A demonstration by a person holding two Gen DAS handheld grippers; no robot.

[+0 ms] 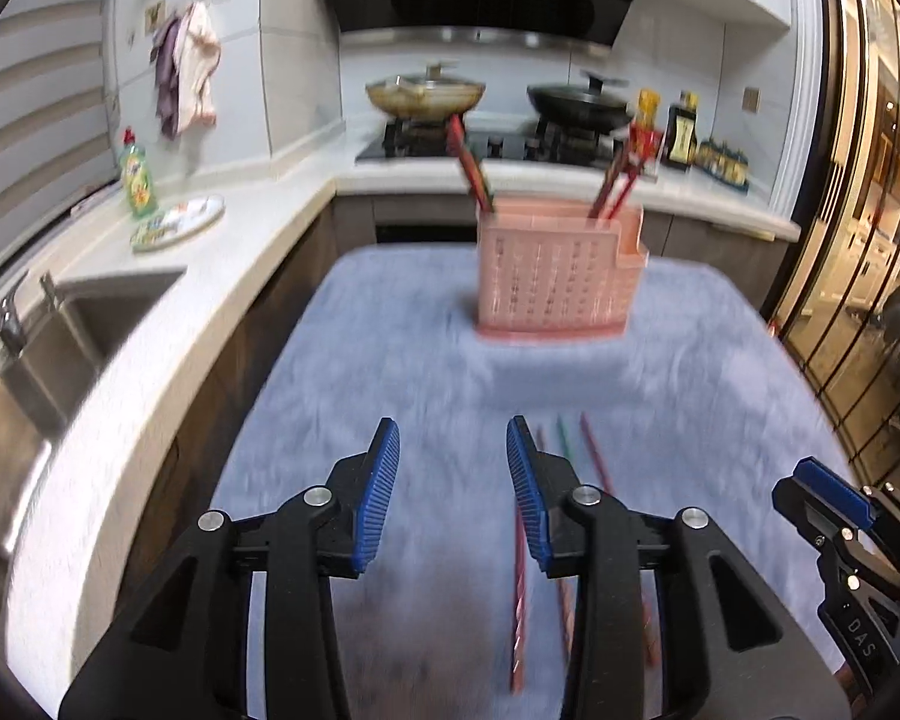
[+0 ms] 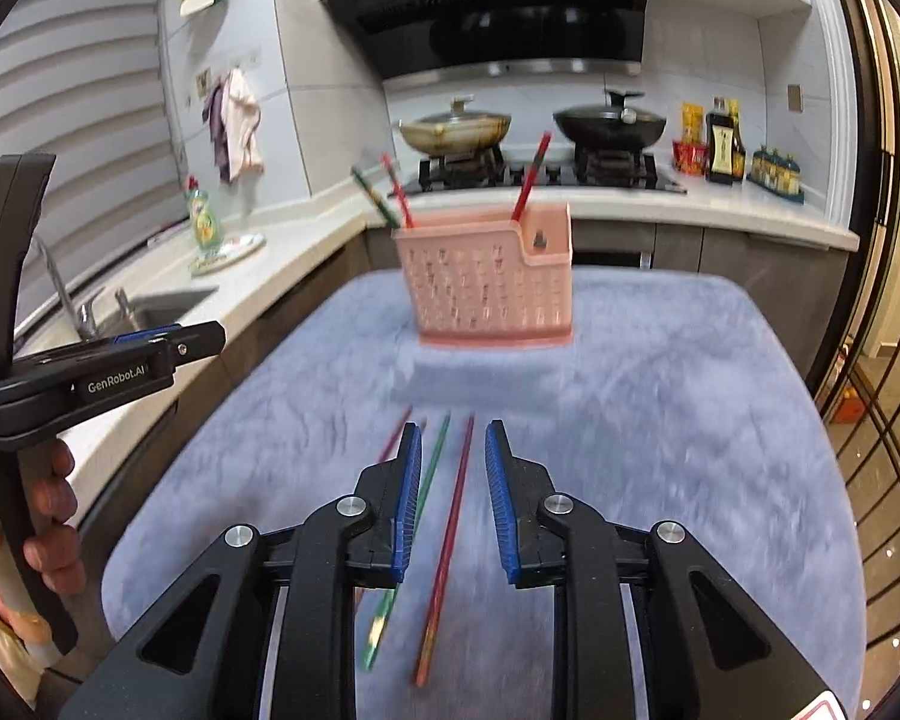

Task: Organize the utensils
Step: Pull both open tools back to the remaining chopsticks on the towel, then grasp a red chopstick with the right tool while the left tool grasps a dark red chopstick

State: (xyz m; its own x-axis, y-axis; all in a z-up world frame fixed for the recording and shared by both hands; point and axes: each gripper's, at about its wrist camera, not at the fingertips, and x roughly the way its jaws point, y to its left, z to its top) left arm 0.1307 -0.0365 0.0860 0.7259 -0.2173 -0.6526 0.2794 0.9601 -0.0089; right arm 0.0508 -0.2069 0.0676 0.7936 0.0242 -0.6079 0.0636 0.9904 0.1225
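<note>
Both my left gripper and right gripper hang empty with jaws parted above loose chopsticks lying on the blue mat, nearer me than the pink utensil holder.

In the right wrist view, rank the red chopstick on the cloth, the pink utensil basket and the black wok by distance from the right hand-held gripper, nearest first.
1. Red chopstick: lying between the open jaws of the right hand-held gripper.
2. Pink utensil basket: mid-table, ahead.
3. Black wok: on the stove, far back right.
</note>
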